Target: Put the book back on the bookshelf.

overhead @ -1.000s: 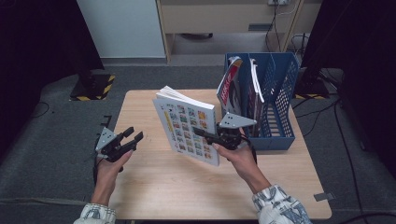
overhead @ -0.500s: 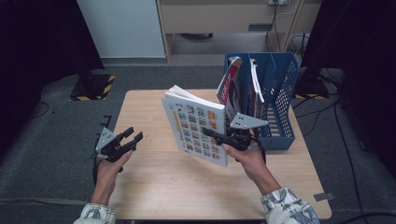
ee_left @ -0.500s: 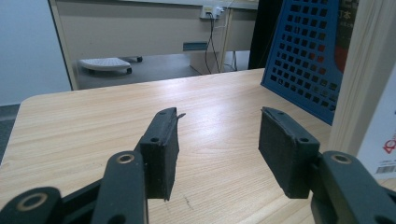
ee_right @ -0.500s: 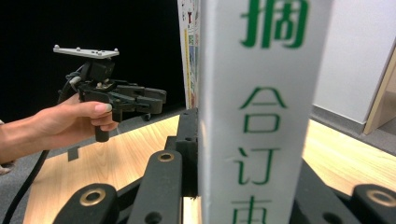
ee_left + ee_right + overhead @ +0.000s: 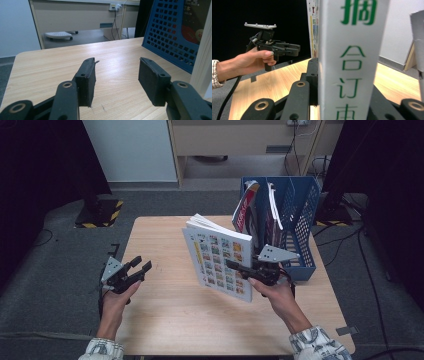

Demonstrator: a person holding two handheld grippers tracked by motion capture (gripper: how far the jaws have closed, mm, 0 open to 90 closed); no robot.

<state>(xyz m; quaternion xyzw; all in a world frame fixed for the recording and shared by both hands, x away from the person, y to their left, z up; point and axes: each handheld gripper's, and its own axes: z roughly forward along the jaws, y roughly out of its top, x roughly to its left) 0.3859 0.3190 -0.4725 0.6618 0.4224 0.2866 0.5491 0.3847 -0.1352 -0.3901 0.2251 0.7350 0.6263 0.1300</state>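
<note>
Dark floor surrounds my wooden table [image 5: 170, 320], with a pale cabinet and trailing cables beyond its far edge. On the table's far right corner stands a blue perforated file rack [image 5: 300, 220], already holding a few upright books or magazines [image 5: 247, 212].

My right gripper [image 5: 235, 266] is clamped on a thick book [image 5: 220, 257], holding it upright above the table, just beside the rack's near left side. From the high view, the book's cover, printed with rows of small coloured pictures, faces me, and its page edges fan slightly at the top. In the right gripper view the white spine [image 5: 347, 62], with green characters running down it, sits squarely between the two black jaws, which press on it from both sides. The book's lower edge appears lifted off the wood, though I cannot tell this for certain.

My left gripper [image 5: 140, 268] is well apart from the book, hanging at the table's near left edge. In the left gripper view [image 5: 116, 77] its jaws stand about half open with nothing between them, just bare wood grain beneath and the blue rack off to the right. From the right gripper view I can also see that left gripper [image 5: 295, 50] farther off, held in a hand [image 5: 249, 61], pointing level toward the book.
</note>
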